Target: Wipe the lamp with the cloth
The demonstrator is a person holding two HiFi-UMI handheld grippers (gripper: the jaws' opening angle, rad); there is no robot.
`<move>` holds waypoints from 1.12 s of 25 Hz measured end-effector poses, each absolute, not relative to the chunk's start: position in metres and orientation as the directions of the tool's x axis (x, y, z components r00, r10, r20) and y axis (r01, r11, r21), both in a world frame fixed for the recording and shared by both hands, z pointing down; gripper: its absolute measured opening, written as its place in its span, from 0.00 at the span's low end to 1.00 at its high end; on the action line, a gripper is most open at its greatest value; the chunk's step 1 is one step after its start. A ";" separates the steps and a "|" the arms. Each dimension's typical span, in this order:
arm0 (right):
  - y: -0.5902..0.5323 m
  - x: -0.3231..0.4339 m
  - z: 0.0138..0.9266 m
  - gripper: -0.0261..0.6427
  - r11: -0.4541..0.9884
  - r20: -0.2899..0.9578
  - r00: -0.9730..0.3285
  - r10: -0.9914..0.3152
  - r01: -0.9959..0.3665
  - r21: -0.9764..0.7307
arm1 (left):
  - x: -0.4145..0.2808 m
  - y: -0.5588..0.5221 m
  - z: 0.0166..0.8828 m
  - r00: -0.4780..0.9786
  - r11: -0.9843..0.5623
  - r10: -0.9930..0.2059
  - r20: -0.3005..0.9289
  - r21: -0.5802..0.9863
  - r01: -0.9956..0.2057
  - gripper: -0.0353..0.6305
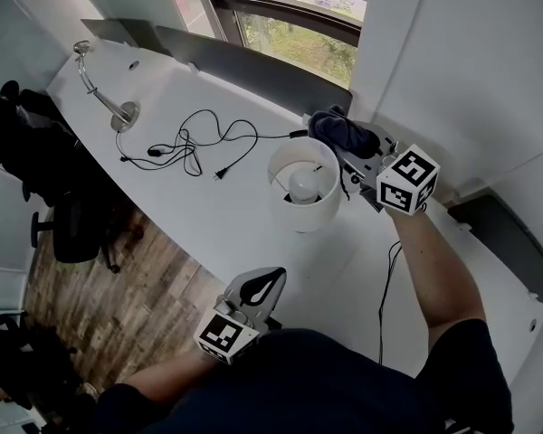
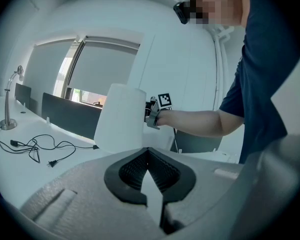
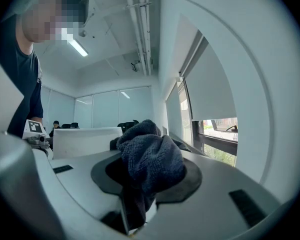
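Beside the lamp [image 1: 304,217], the right gripper [image 1: 337,141] clamps the cloth [image 3: 150,156]; the left gripper [image 1: 271,280] sits closed, empty.

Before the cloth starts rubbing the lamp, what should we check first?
1. Cloth held tight: ok. The right gripper is shut on it, and it sits bunched up between the jaws.
2. Lamp standing straight on the desk: ok.
3. Plug out of any socket: ok. It lies loose on the desk.
4. Cloth touching the lamp shade: cannot tell. It is right by the shade's far rim.
5. Left gripper steadying the lamp: not ok. It is shut on nothing and stays apart from the lamp, near the desk's edge.
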State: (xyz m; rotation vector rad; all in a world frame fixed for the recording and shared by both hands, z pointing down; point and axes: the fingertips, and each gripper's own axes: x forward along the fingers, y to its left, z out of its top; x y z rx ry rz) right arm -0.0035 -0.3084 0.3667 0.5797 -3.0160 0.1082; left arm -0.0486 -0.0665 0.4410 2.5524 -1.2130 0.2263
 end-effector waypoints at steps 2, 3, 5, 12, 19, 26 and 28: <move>-0.312 -0.003 0.380 0.24 0.925 0.096 -0.926 -0.365 -0.372 -0.071 | -0.051 -0.067 0.443 0.623 -0.588 -0.732 0.273 0.208 -0.782 0.06; -0.314 -0.003 0.387 0.24 0.924 0.107 -0.924 -0.366 -0.375 -0.076 | -0.052 -0.067 0.444 0.620 -0.583 -0.735 0.276 0.210 -0.785 0.06; -0.317 -0.003 0.403 0.24 0.920 0.132 -0.921 -0.368 -0.381 -0.089 | -0.054 -0.067 0.446 0.614 -0.579 -0.737 0.281 0.206 -0.789 0.06; -0.324 0.006 0.456 0.24 0.898 0.208 -0.900 -0.382 -0.415 -0.146 | -0.056 -0.062 0.450 0.599 -0.564 -0.745 0.296 0.203 -0.801 0.06; -0.312 0.031 0.486 0.24 0.834 0.233 -0.856 -0.462 -0.508 -0.213 | -0.050 -0.056 0.446 0.606 -0.572 -0.739 0.296 0.200 -0.795 0.06; -0.281 0.050 0.485 0.24 0.807 0.232 -0.836 -0.497 -0.543 -0.230 | -0.044 -0.054 0.436 0.628 -0.601 -0.729 0.273 0.183 -0.778 0.06; -0.271 0.055 0.483 0.24 0.802 0.233 -0.832 -0.504 -0.551 -0.231 | -0.042 -0.052 0.431 0.635 -0.609 -0.727 0.262 0.179 -0.772 0.06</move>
